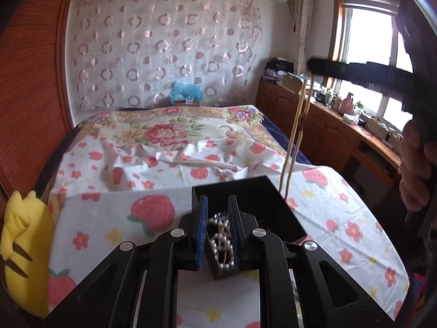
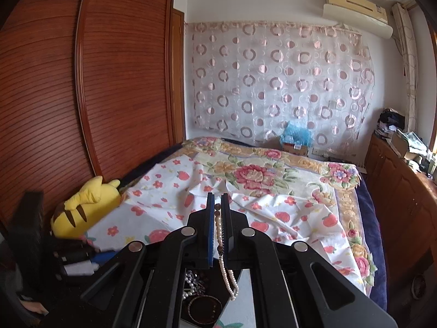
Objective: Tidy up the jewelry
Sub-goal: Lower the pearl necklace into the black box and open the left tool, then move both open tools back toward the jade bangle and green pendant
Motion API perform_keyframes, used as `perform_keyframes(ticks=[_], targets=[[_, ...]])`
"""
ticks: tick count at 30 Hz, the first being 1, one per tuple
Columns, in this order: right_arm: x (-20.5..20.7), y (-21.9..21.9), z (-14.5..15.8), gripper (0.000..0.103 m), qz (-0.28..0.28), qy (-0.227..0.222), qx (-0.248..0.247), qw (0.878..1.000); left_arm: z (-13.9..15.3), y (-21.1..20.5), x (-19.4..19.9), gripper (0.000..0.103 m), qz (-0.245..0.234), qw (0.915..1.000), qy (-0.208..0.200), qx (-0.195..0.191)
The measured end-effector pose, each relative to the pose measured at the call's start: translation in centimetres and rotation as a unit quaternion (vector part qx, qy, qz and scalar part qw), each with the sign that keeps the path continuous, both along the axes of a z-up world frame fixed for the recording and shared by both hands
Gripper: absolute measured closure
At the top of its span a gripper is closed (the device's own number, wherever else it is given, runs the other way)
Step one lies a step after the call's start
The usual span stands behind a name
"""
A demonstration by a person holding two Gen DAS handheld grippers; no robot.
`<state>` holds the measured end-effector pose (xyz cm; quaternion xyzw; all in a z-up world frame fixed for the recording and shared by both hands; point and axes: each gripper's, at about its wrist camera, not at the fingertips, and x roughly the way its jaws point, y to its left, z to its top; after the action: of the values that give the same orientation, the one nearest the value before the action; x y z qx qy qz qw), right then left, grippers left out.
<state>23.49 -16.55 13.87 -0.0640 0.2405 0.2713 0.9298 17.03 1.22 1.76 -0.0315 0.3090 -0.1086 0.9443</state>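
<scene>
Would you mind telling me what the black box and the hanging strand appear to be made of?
Black box: probably matte card or leatherette, with flat, thin, glare-free walls. Beaded strand: small cream, softly glossy beads, pearl-like, real or imitation unclear; darker brown beads higher up.

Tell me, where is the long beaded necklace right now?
The beaded necklace is pinched in the right gripper, dangling over the black jewelry box on the strawberry sheet.

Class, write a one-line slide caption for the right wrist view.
Right gripper lifts a beaded necklace above the jewelry box.
</scene>
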Motion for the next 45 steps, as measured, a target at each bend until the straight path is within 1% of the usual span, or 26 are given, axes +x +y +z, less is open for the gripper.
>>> perform_keyframes(ticks=[5,8,11,14,16,18,19,20,21,22,23,24,26,30,33,38,40,43,45], targets=[[-0.5,0.2,1.3,0.098,0.000,-0.017,0.005,1.000,-2.1,0.4,-1.3,0.089,0.001,0.9999,0.015,0.003],[-0.6,0.6,1.4,0.098,0.000,-0.021,0.002,1.000,-2.6,0.4,-1.9,0.089,-0.002,0.9998,0.019,0.008],[-0.4,0.7,1.1,0.098,0.001,-0.014,-0.001,1.000,-2.7,0.6,-2.4,0.088,-0.004,0.9998,0.019,0.005],[-0.1,1.0,0.1,0.098,0.006,0.004,-0.004,1.000,-2.8,0.6,-3.0,0.088,-0.006,0.9998,0.016,0.007],[0.2,1.3,-0.9,0.098,0.012,0.022,-0.008,1.000,-2.9,0.4,-3.4,0.087,-0.009,0.9998,0.016,0.007],[0.5,1.7,-2.1,0.097,0.012,0.034,-0.021,0.999,-3.1,0.2,-3.7,0.086,-0.012,0.9998,0.018,0.007],[0.5,1.9,-2.8,0.097,0.010,0.038,-0.029,0.999,-3.1,0.1,-3.9,0.083,-0.013,0.9997,0.018,0.009],[0.6,2.0,-3.5,0.097,0.008,0.046,-0.036,0.998,-3.2,0.0,-4.1,0.077,-0.014,0.9997,0.017,0.012],[0.6,2.0,-4.2,0.092,0.009,0.055,-0.039,0.998,-3.2,-0.1,-4.2,0.073,-0.015,0.9997,0.016,0.014],[0.6,2.1,-4.8,0.087,0.010,0.060,-0.040,0.997,-3.2,-0.3,-4.5,0.070,-0.016,0.9996,0.015,0.017],[0.4,2.0,-5.3,0.078,0.011,0.063,-0.041,0.997,-3.3,-0.5,-4.8,0.070,-0.019,0.9995,0.015,0.020],[0.2,1.8,-5.8,0.076,0.010,0.066,-0.042,0.997,-3.4,-0.6,-5.1,0.068,-0.021,0.9994,0.016,0.020],[-0.5,1.3,-6.8,0.076,0.010,0.071,-0.043,0.997,-3.7,-0.7,-5.5,0.064,-0.025,0.9993,0.018,0.020],[-2.8,0.0,-8.7,0.076,0.013,0.078,-0.050,0.996,-4.2,-0.7,-6.8,0.062,-0.029,0.9991,0.024,0.021],[-4.9,-0.9,-10.3,0.076,0.015,0.084,-0.054,0.995,-4.7,-0.8,-7.9,0.057,-0.032,0.9988,0.028,0.023],[-9.1,-2.0,-13.5,0.076,0.032,0.096,-0.060,0.993,-5.9,-1.0,-9.0,0.057,-0.038,0.9980,0.042,0.028],[-9.9,-2.2,-14.4,0.076,0.035,0.100,-0.066,0.992,-6.3,-1.1,-9.4,0.057,-0.038,0.9977,0.048,0.030],[-11.1,-2.8,-16.0,0.076,0.034,0.117,-0.077,0.990,-7.0,-1.2,-10.0,0.057,-0.041,0.9971,0.060,0.022],[-11.6,-3.0,-16.6,0.076,0.034,0.120,-0.081,0.989,-7.3,-1.4,-10.5,0.057,-0.045,0.9968,0.063,0.020]])
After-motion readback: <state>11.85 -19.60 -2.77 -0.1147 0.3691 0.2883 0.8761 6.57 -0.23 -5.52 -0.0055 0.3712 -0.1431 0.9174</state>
